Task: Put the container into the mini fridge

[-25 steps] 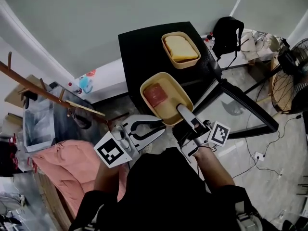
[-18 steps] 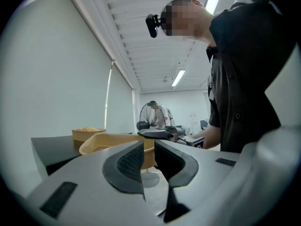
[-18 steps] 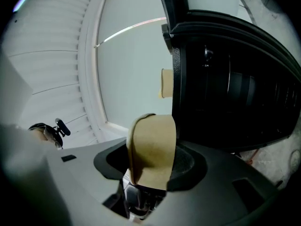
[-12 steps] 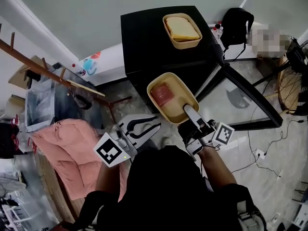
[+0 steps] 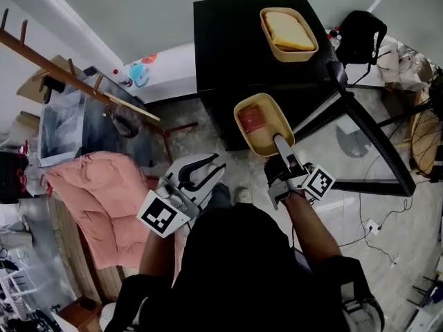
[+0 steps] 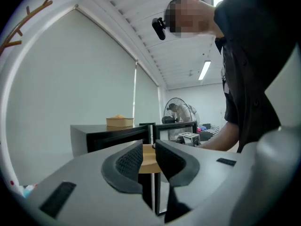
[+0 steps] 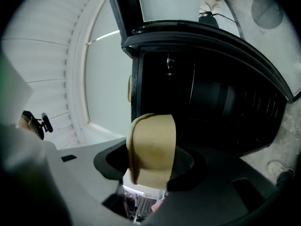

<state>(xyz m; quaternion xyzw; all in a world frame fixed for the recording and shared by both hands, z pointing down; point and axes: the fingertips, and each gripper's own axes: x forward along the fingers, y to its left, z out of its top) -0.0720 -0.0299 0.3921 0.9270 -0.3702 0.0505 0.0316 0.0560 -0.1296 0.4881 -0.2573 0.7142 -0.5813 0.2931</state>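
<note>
A tan container (image 5: 261,123) with red food in it hangs in front of the black mini fridge (image 5: 235,47). My right gripper (image 5: 279,144) is shut on its near rim. In the right gripper view the tan rim (image 7: 153,145) sits pinched between the jaws, with the dark open fridge interior (image 7: 211,102) just beyond. The fridge's glass door (image 5: 360,144) stands swung open to the right. My left gripper (image 5: 201,173) hovers low at the left, away from the fridge. Its jaws are opening, with a narrow gap and nothing between the pads (image 6: 129,161).
A second tan container (image 5: 288,32) with yellow food sits on the fridge top. A black backpack (image 5: 361,37) lies right of the fridge. A pink cloth (image 5: 97,206) and a wooden rack (image 5: 76,81) are at the left. Cables (image 5: 387,206) trail over the floor at the right.
The head view has swung, so the fridge now sits higher and further right. The right gripper still holds the container before the fridge. The left jaws have parted a little.
</note>
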